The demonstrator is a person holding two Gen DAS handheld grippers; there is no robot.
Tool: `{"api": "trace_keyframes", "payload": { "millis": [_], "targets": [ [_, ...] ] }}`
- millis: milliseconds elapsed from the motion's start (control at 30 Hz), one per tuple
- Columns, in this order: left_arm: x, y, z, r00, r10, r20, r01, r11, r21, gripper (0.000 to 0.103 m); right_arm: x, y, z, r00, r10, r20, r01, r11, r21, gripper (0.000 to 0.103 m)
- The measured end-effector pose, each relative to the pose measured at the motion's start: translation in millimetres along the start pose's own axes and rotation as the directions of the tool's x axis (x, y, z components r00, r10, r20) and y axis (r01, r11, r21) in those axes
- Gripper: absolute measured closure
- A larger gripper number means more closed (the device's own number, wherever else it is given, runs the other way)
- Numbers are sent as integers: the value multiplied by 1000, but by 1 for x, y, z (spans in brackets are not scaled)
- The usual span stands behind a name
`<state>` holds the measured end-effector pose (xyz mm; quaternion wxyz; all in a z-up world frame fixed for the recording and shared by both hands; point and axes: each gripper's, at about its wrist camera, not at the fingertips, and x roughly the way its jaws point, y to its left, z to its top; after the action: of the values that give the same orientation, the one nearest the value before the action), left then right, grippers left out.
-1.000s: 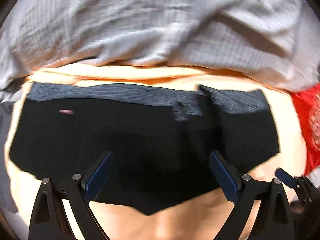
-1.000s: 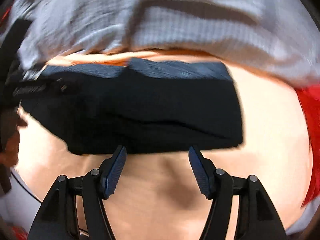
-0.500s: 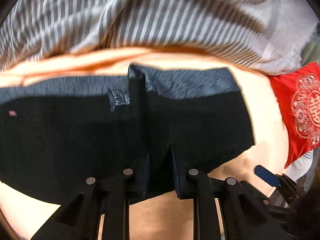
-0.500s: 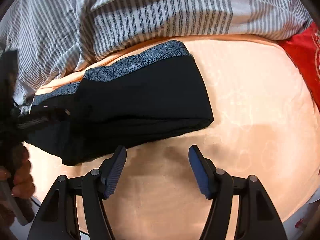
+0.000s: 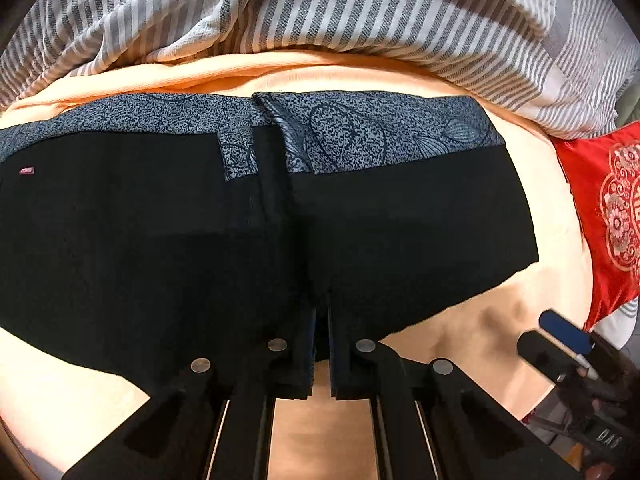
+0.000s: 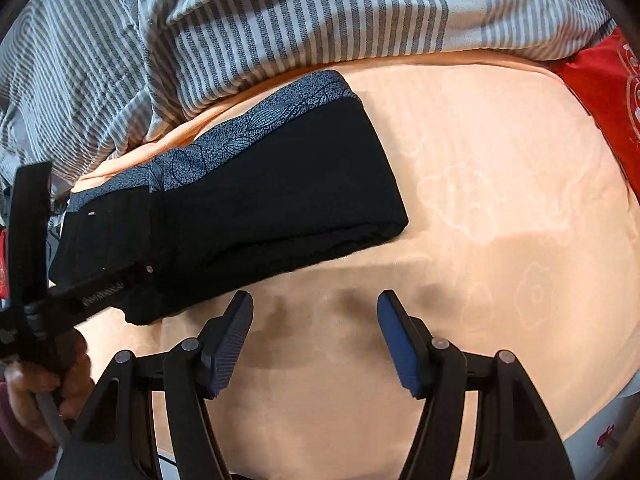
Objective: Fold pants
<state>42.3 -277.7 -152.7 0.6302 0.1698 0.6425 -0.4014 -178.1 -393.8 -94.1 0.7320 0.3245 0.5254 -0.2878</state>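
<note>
Two grippers in view, both pointing steeply down at the bed. Nearest in the left wrist view, the left gripper (image 5: 320,344) is clenched on the near edge of the pants (image 5: 400,240); its fingers have met with a pinch of black cloth between them, roughly at the middle of the near hem where one folded layer overlaps the other. Judgement: the pinch sits there so that a lift would carry the near edge up and over toward the waistband, giving the next fold. Right gripper (image 6: 316,336) hangs released, jaws apart over the bare peach sheet (image 6: 480,200), just beside the pants' near edge and touching nothing; probably waiting to take the free right-hand part of the same edge so the fold goes over evenly. A hand (image 6: 44,376) holding the left tool shows at the lower left of the right wrist view. Pants lie flat on the sheet, already folded into a wide band, grey patterned waistband (image 5: 380,132) on the far side. Beyond it, a striped blanket (image 5: 320,8) is bunched up; a red cushion (image 5: 600,216) lies to the right. No containers visible, so nothing to record on contents.
</note>
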Motion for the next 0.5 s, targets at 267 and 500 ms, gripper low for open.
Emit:
{"api": "trace_keyframes", "payload": {
  "millis": [267, 500],
  "targets": [
    [-47, -9, -5, 992, 103, 71, -106, 993, 43, 96, -6, -5, 17, 1000, 9, 21, -9, 1000, 5, 34],
    [-41, -43, 43, 990, 67, 126, -77, 994, 78, 96, 10, -17, 51, 998, 65, 12, -66, 997, 38, 69]
  ]
}}
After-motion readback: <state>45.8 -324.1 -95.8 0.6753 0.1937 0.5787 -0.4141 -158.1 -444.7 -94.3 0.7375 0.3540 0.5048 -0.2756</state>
